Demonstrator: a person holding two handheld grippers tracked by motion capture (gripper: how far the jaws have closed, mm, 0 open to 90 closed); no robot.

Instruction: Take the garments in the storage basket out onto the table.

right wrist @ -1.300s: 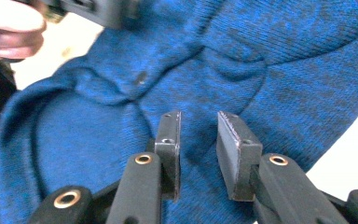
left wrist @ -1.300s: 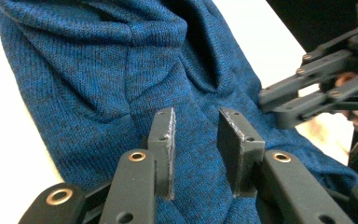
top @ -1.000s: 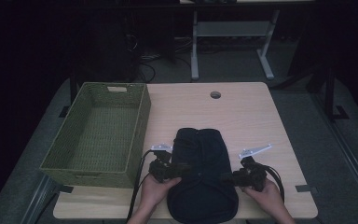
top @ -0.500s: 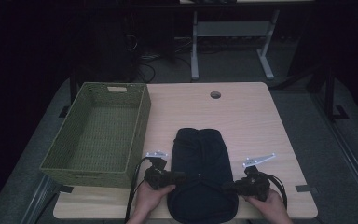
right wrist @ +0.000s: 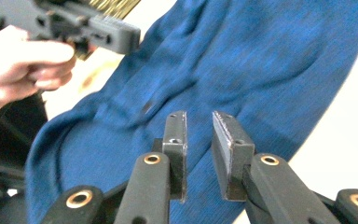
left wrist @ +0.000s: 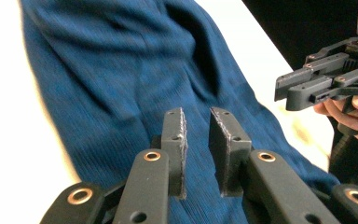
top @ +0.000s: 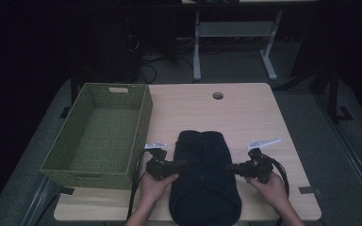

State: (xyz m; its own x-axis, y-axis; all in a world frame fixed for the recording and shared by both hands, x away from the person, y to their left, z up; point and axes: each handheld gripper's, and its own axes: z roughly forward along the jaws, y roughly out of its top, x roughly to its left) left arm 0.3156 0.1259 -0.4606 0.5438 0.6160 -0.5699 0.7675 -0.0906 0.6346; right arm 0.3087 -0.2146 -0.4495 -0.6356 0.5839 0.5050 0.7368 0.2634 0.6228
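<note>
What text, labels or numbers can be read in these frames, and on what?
None. The blue garment, the basket, the table and both grippers, left and right, show no legible print, label or number.

– What was the cloth like?

– A dark blue knitted garment [top: 202, 176], finely ribbed, and it looked almost black from the high view. It was probably a sweater, though the dim light left that unsure.

– How did it lie?

– Flat on the wooden table [top: 245, 113], folded into a long rounded bundle running from the near edge toward the middle. Its near end hung slightly over the table edge. Soft folds and a deep crease ran along its length [left wrist: 121, 84].

– And where, exactly?

– Just beside the green woven basket [top: 99, 136], apart from it
</note>
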